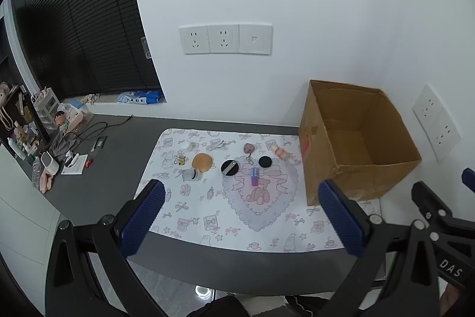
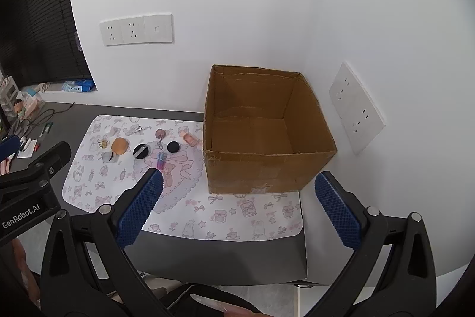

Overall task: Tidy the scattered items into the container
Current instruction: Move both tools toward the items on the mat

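Nothing has been picked up yet: both the left hand-held gripper (image 1: 242, 216) and the right hand-held gripper (image 2: 237, 208) are held wide open and empty above the counter (image 1: 118, 183), the small things (image 1: 230, 167) are spread on the mat (image 1: 213, 216) beside the empty box (image 2: 267, 135), so one must be grabbed next

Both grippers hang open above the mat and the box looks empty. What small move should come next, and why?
Probably lower the right gripper toward the small pink bottle lying on the patterned mat. It is the item closest to the open brown cardboard box, nothing is held yet, and the jaws stand wide.
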Demonstrator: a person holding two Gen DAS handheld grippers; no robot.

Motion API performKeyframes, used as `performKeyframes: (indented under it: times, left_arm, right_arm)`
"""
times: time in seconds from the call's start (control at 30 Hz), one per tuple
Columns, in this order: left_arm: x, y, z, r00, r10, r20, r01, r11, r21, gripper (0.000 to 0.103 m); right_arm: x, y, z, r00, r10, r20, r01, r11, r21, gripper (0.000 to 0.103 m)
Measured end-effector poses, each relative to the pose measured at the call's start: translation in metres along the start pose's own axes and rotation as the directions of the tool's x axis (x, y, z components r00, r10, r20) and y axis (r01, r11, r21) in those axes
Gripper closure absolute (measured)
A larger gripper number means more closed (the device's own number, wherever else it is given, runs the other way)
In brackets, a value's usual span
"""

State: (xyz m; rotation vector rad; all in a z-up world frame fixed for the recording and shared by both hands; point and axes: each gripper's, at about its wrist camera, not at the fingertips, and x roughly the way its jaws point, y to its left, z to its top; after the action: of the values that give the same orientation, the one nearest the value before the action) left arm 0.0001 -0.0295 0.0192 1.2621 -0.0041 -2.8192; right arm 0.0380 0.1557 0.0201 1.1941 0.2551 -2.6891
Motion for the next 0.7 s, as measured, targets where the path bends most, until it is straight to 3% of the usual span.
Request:
performKeyframes:
  times: [0.7]
  left_arm:
    - [0.0024, 0.0075, -0.0039, 1.000, 0.010, -0.006, -0.010, 1.000, 0.008, 0.000]
  right_arm:
    - [0.0094, -0.0078, -0.0022, 1.000, 0.014, -0.007, -0.014, 1.000, 0.006, 0.000]
